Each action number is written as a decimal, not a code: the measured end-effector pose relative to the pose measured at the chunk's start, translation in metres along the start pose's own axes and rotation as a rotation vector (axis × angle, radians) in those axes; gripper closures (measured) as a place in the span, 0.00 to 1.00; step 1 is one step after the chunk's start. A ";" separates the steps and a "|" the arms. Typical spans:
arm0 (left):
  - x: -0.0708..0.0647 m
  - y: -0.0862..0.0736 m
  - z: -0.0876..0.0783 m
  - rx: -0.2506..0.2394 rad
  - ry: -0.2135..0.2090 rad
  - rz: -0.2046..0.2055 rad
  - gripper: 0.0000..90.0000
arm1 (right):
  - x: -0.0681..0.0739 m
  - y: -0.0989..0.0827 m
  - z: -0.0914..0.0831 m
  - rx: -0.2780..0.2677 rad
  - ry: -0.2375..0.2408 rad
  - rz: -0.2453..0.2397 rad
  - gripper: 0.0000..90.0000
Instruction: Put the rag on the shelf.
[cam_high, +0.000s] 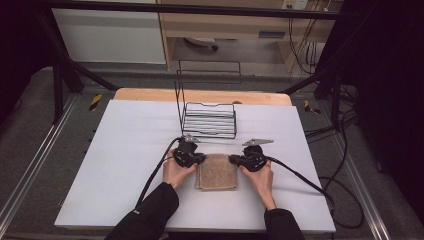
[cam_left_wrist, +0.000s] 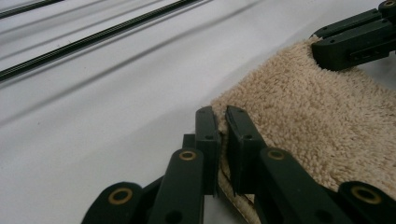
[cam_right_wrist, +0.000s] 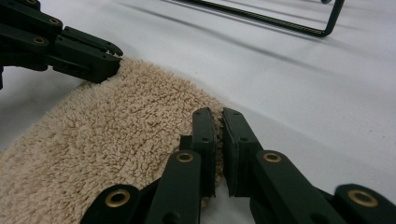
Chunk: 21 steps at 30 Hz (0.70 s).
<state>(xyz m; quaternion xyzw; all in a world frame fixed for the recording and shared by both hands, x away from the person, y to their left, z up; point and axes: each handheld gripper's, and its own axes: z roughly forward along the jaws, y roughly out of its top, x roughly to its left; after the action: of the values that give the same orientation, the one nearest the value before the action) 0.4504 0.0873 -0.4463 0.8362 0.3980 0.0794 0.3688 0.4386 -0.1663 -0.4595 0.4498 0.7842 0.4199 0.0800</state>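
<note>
The white worktop (cam_high: 125, 165) is bright under light from above, while the room around it is dark. The high view is a bit soft and grainy. In the gripper views the fuzzy beige towel (cam_left_wrist: 317, 116) looks sharp, the far wire rack (cam_right_wrist: 261, 18) is blurry, and soft grey shadows stripe the worktop.

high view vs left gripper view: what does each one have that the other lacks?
High view has the person's hands and sleeves, the whole wire rack standing past the towel, the table's wooden far edge, the floor and cables around it. Left gripper view has the close-up: the left tool nearly shut, pinching the towel's near corner, with the terry pile and the folded edge visible. Shared: the beige towel on the white tabletop, with the right tool gripping its opposite corner, and the rack's wires.
</note>
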 end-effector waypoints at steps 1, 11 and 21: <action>0.000 0.000 0.000 -0.001 -0.002 -0.004 0.94 | 0.001 0.001 0.000 0.006 -0.004 -0.004 0.94; 0.000 0.001 -0.007 -0.028 -0.017 -0.007 0.95 | 0.005 0.003 -0.004 0.013 -0.026 -0.022 0.94; -0.006 0.004 -0.024 -0.088 -0.037 0.015 0.95 | 0.009 0.008 -0.020 -0.041 -0.008 -0.025 0.95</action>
<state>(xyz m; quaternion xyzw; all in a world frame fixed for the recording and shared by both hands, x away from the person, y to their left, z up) 0.4385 0.0947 -0.4254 0.8235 0.3809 0.0843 0.4119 0.4286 -0.1693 -0.4392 0.4399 0.7806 0.4331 0.0979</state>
